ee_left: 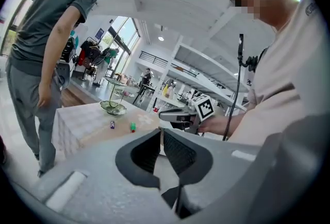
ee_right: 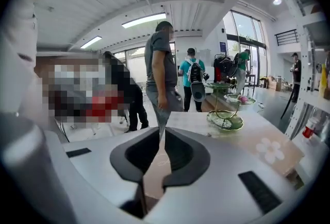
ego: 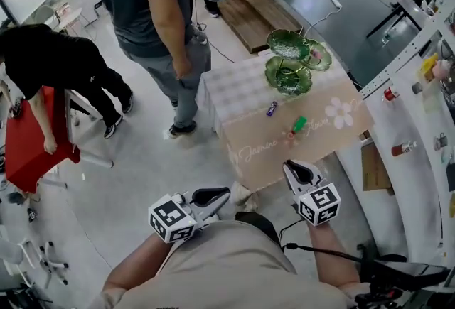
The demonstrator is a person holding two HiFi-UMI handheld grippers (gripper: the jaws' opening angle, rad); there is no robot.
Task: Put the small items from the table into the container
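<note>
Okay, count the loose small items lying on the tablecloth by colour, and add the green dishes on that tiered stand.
Purple small item: 1
Green small item: 1
Green leaf-shaped dishes on the stand: 3
Total: 5
A reddish bit beside the green small item may be part of it, so it is not counted apart.

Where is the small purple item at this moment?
In the head view the purple item lies on the table, right of centre, just below the green tiered dish and up-left of the small green item, apart from both.
</note>
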